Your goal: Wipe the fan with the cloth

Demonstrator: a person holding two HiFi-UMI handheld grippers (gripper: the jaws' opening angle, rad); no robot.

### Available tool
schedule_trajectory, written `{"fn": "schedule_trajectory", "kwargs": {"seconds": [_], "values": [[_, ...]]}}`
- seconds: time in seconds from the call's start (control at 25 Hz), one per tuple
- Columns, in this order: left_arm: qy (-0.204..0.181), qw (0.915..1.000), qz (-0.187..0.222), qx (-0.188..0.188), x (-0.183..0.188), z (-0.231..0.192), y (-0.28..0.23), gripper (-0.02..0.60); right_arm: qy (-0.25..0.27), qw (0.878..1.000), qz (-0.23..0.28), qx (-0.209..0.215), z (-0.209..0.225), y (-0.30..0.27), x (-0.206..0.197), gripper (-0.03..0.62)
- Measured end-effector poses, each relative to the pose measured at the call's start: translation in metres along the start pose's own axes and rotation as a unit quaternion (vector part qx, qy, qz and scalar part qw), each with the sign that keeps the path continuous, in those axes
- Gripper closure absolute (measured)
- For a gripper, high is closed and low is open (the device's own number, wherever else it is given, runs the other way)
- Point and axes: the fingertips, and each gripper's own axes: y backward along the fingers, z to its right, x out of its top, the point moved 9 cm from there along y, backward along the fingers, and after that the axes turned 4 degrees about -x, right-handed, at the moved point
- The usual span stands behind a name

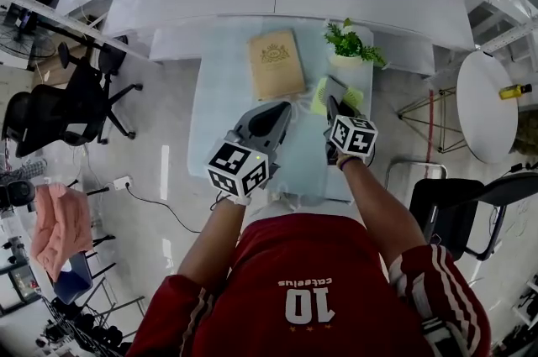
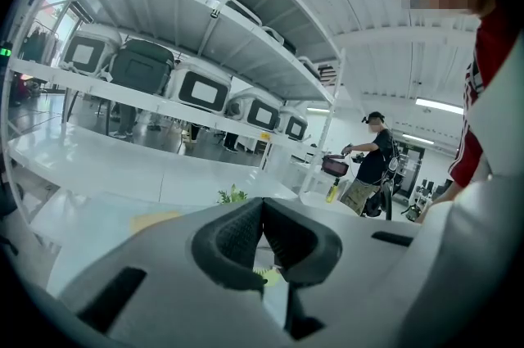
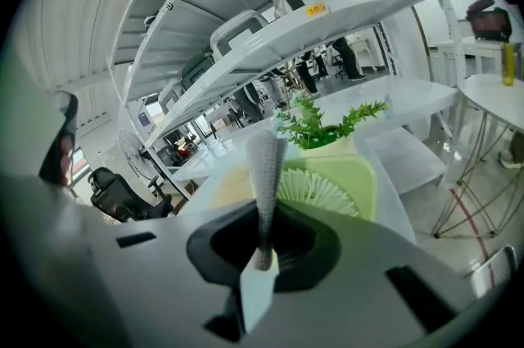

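fan [image 3: 332, 184], a light green one with a round ribbed grille, is found on the far right part of the table [image 1: 220, 99], just beside the potted plant [image 1: 353, 44] and right of the brown book [image 1: 276, 64]. the cloth [image 3: 267, 162], a grey strip, is pinched between the jaws of the right gripper [image 3: 264, 244] and stands up in front of the grille; whether it touches the fan cannot be told. the left gripper [image 2: 262, 233] is seen with jaws pressed together and nothing between them. for a good wipe, the cloth should probably be laid flat on the grille and drawn along the ribs lightly, so that the fan is not pushed toward the plant.
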Motion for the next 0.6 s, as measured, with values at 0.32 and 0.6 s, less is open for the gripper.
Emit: {"fn": "schedule_trajectory", "kwargs": {"seconds": [0.32,0.6], "values": [[-0.007,0.9998,-0.003,-0.017,0.004,0.004,-0.011,0.581,-0.015,1.000,0.008,-0.025,0.020,0.017,-0.002,0.573],[-0.010,0.9992,-0.009,-0.039,0.002,0.010,-0.026,0.581,-0.029,0.998,0.021,-0.052,0.039,0.035,-0.002,0.574]]}}
